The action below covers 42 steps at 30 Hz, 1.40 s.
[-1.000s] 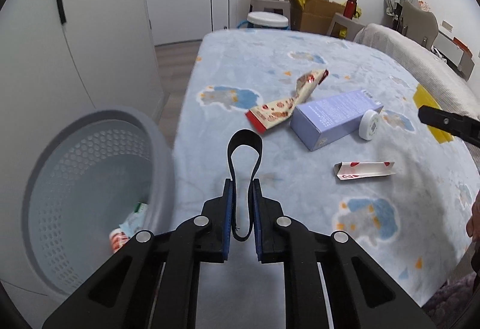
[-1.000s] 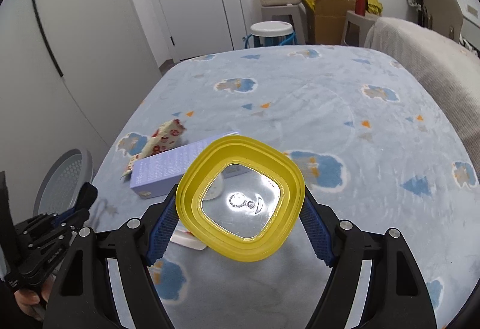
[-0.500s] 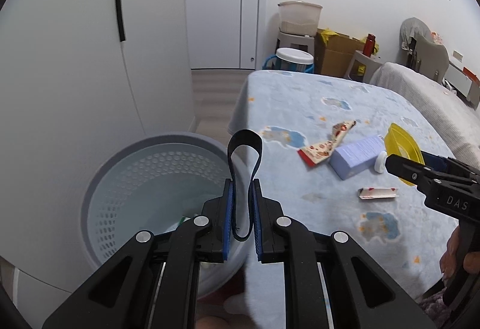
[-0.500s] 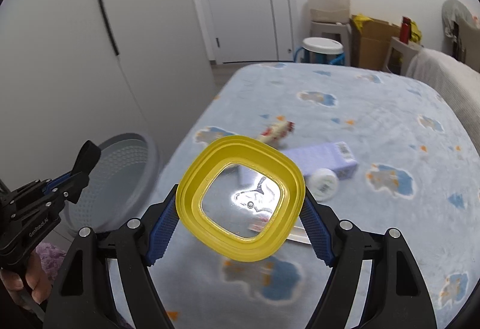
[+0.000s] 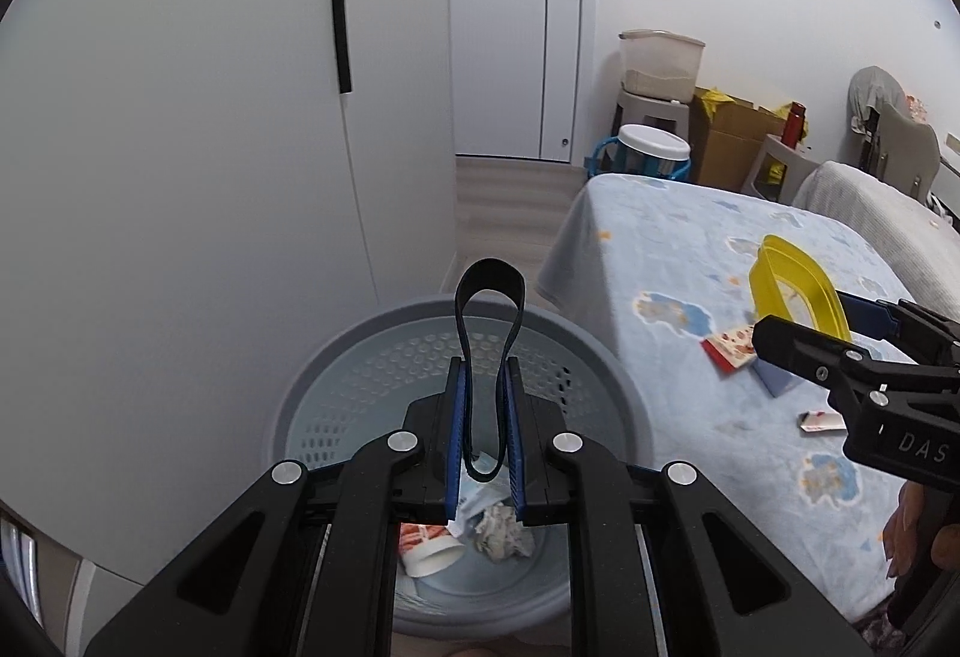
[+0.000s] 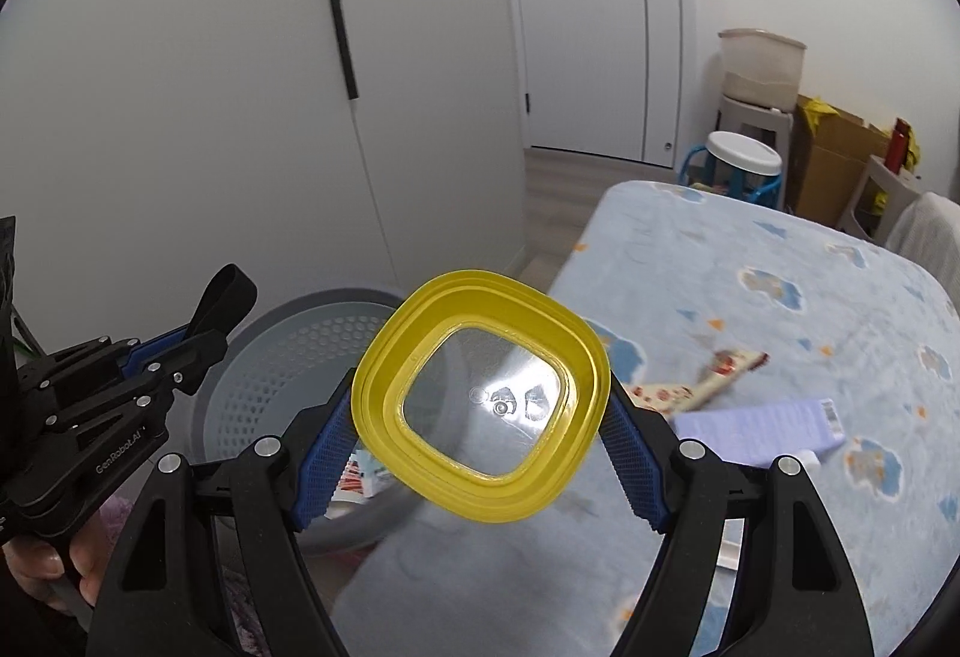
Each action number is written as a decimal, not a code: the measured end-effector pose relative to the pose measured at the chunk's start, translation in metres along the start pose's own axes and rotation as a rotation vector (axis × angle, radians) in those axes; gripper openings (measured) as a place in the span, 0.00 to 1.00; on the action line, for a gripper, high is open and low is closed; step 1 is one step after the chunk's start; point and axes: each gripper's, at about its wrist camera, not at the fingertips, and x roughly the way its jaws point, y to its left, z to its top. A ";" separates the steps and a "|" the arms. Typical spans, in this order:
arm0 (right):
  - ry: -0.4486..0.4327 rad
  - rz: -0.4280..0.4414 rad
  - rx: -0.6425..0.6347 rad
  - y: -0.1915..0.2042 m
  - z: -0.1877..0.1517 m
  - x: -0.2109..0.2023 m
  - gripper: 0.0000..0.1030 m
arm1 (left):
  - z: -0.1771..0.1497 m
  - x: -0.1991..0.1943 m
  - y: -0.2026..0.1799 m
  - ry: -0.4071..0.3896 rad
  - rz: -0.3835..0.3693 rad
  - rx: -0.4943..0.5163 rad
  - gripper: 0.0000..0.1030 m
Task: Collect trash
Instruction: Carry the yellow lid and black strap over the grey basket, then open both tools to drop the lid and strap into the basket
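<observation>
My left tongs (image 5: 485, 417) are pinching a black rubber loop band (image 5: 489, 321), its loop standing up past the blue pads (image 5: 454, 435). They hang directly over the round grey perforated plastic basket (image 5: 336, 357), whose opening fills the lower middle of the left view. Down in the basket, at about 6 o'clock from the tongs' tips, lie a crumpled white paper wad (image 5: 501, 531) and a red-and-white wrapper (image 5: 426, 546).

My right tongs (image 6: 480, 405) are clamped on a yellow squarish plastic lid with a clear centre (image 6: 480, 393), pads pressing its left and right edges. In the right view the lid sits over the edge of the bed with the pale blue cloud-print cover (image 6: 780, 309), with the basket at 9 o'clock from it, on the floor just beside the bed.

On the bed, at 3 o'clock from the lid, rest a long red-and-white patterned wrapper (image 6: 690, 384) and a lavender cardboard box (image 6: 762, 429), close together; whether they touch I cannot tell. A small white round cap (image 6: 807, 457) shows just beside the box.
</observation>
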 end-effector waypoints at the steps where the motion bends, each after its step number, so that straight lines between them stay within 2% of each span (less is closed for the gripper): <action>1: 0.001 0.009 -0.008 0.005 0.003 0.003 0.72 | 0.002 0.002 0.003 0.001 0.009 -0.002 0.12; 7: 0.007 0.067 -0.036 0.025 0.015 0.025 0.72 | 0.004 0.018 0.029 0.018 0.064 -0.042 0.12; 12: 0.062 0.115 -0.045 0.035 0.007 0.051 0.72 | -0.003 0.037 0.042 0.067 0.090 -0.069 0.12; 17: 0.115 0.141 -0.042 0.038 -0.001 0.072 0.72 | -0.008 0.051 0.045 0.103 0.094 -0.073 0.12; 25: 0.131 0.167 -0.057 0.042 -0.004 0.083 0.73 | -0.011 0.059 0.047 0.126 0.096 -0.083 0.12; 27: 0.126 0.172 -0.055 0.042 -0.002 0.085 0.74 | -0.012 0.060 0.049 0.128 0.098 -0.088 0.24; 28: 0.125 0.175 -0.054 0.042 -0.002 0.085 0.80 | -0.012 0.060 0.050 0.127 0.104 -0.093 0.40; 29: 0.121 0.174 -0.053 0.041 -0.002 0.085 0.83 | -0.013 0.060 0.051 0.124 0.115 -0.099 0.50; 33: 0.118 0.164 -0.060 0.044 -0.002 0.086 0.83 | -0.014 0.059 0.057 0.122 0.139 -0.112 0.57; 42: 0.122 0.161 -0.058 0.043 -0.002 0.088 0.83 | -0.015 0.058 0.061 0.118 0.154 -0.112 0.61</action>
